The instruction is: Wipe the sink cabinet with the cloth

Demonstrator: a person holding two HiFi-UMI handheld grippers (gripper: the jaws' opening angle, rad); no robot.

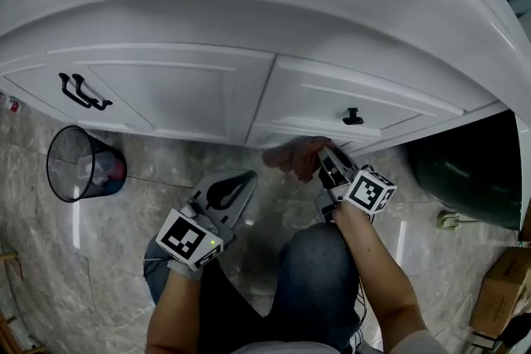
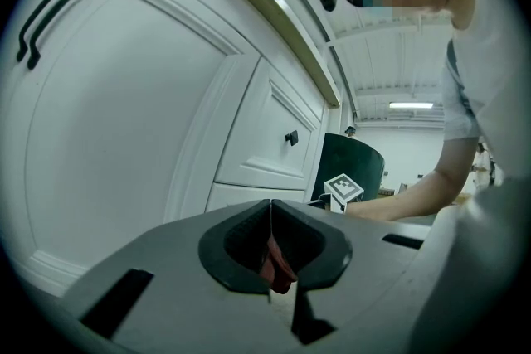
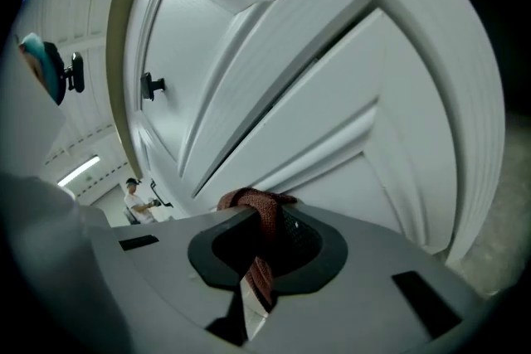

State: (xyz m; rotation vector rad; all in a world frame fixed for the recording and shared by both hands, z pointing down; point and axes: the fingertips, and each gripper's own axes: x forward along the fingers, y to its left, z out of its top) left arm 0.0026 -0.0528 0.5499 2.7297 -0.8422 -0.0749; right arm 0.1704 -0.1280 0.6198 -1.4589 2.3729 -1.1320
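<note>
- Closest to the lens, the right tool [image 3: 264, 221] had its two grey jaws clamped on a reddish-brown woven cloth [image 3: 259, 207]. A bunch of the fabric humped over the jaw tips and a tail hung down through the gap behind them.
- Straight ahead of that tool's tips stood the white panelled sink cabinet [image 3: 315, 95], with the moulding of a lower door very near the bunched fabric. Whether fabric was touching paint could not be told.
- To the right tool's left and further back from the doors, the left tool [image 2: 270, 210] was closed, its jaws meeting edge to edge. A small reddish sliver showed low in the seam, and I could not tell what it was.
- By its look, the cloth was light, limp and easily squashed. Its coarse weave seemed likely to hold in the jaws rather than slip, and nothing about it seemed breakable.
- Pinched at one fold, the loose part would probably flop and drag. A hold across a thick bunch seemed best, with a pad left proud of the tips so that fabric, not jaw, met the painted panel.
- Above the right tool sat a small black knob [image 1: 353, 116], and far to the left tool's left were paired black bar handles [image 1: 81, 91]. Either could snag the weave.
- Left of the left tool, well apart, a black wire-mesh wastebasket [image 1: 83, 166] stood on the marbled floor.
</note>
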